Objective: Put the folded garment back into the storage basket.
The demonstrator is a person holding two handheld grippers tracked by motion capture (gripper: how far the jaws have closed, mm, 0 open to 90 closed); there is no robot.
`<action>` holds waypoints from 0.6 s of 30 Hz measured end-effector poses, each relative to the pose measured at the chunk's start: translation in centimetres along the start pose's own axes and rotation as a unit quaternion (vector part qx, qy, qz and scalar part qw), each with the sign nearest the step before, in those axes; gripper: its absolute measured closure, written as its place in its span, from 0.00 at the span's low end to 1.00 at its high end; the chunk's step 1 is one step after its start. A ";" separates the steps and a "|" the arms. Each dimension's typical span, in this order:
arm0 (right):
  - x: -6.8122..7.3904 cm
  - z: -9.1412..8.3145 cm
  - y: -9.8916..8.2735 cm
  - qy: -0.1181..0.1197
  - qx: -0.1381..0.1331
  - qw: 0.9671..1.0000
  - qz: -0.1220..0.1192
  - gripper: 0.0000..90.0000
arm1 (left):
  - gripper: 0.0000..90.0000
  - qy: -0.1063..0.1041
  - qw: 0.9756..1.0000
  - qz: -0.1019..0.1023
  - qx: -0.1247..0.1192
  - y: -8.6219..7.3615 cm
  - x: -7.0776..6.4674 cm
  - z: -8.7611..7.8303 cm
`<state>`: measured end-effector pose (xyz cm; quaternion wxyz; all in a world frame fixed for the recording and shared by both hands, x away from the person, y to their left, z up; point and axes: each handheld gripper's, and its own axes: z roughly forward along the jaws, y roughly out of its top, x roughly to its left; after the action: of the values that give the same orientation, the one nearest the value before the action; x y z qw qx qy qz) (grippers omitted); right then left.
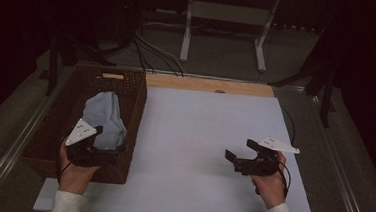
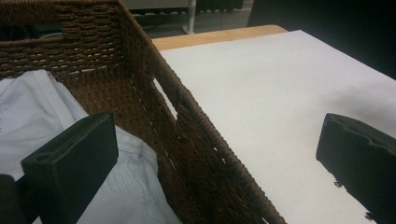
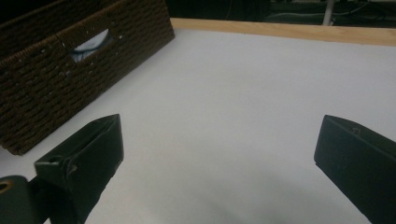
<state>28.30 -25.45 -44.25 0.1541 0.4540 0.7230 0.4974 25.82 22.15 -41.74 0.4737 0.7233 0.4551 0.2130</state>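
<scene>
- At the left edge of the white counter [image 1: 199, 137], a dark brown woven wicker basket [image 1: 133, 127] is holding a crumpled pale blue cloth [image 1: 106, 118].
- The left tool [image 1: 108, 153] is straddling the basket's right wall, jaws apart, one jaw over the cloth.
- The right tool [image 1: 239, 152] is hovering over bare counter, jaws spread wide, gripping nothing.
</scene>
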 end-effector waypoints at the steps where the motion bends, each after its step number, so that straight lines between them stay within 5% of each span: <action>1: -0.2 -0.2 -0.2 0.000 -0.005 1.000 0.003 0.02 | 0.00 0.000 1.000 0.000 0.000 0.0 0.0 0.0; 18: -1.9 -2.7 -2.6 -0.027 -0.040 0.998 0.026 0.02 | 0.00 0.002 1.000 0.001 -0.011 -0.2 0.1 0.0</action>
<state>26.21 -28.79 -45.68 0.1794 0.4793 0.6859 0.5174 25.73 22.25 -41.90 0.4803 0.7181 0.4532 0.2196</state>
